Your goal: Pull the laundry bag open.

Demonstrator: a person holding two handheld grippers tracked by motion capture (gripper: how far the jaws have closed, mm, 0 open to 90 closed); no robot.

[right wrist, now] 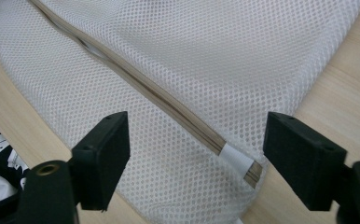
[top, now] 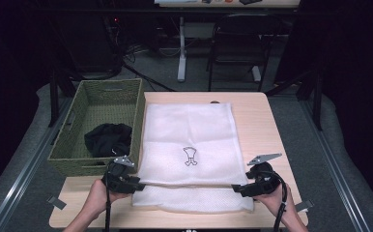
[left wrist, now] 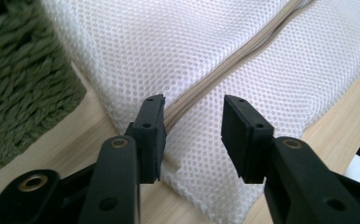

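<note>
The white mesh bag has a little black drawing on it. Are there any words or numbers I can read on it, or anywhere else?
No readable text anywhere.
Mesh laundry bag: a small black outline sign, a picture and not letters.
Black garment in the green woven basket: a tiny pale mark, too small to read.
White tab at the zipper end: blank.

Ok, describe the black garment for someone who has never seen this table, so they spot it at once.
Find the green woven basket on the wooden table's left side, beside the white mesh bag. The black garment lies crumpled inside it, the only dark cloth among pale things.
</note>
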